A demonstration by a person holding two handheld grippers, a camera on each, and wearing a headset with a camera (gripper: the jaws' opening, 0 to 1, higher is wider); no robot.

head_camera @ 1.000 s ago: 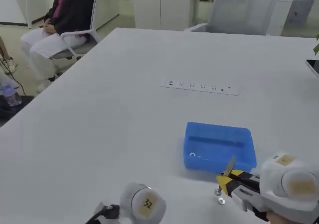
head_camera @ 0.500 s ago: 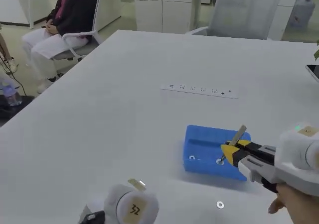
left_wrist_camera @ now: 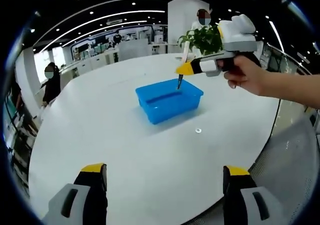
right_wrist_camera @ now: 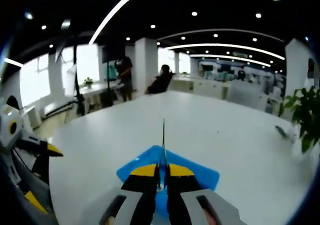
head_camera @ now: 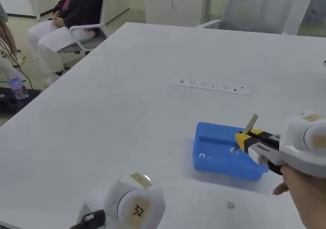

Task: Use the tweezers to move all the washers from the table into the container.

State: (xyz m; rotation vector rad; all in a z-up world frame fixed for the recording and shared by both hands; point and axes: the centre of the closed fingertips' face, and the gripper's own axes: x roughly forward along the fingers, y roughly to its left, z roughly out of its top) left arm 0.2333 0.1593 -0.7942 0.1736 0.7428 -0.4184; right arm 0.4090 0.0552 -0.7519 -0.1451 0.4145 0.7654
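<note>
At the right gripper (right_wrist_camera: pixel 162 174), my jaws are pressed together on the tweezers (right_wrist_camera: pixel 163 135), which stand out forward between the yellow fingertips. The tweezer tips point down into the container (head_camera: pixel 228 171), near its right end. A small pale speck lies at the tips in the head view, but I cannot tell whether it is a washer or whether the tips grip it. My hand (head_camera: pixel 301 194) holds this gripper from the right edge of the head view.

One washer (head_camera: pixel 202 156) lies on the container floor towards its left end, well apart from the tips. A second washer (head_camera: pixel 231 205) lies on the table (head_camera: pixel 127 102), just in front of the container's near wall.

My left gripper (left_wrist_camera: pixel 163 172) hangs low over the table, well apart from the container, jaws wide apart and holding nothing.

Beyond the container a white power strip (head_camera: pixel 211 86) lies flat on the table. Past the far left corner a person (head_camera: pixel 71 7) sits in a chair. A green plant (left_wrist_camera: pixel 204 37) stands behind the right gripper in the left gripper view.
</note>
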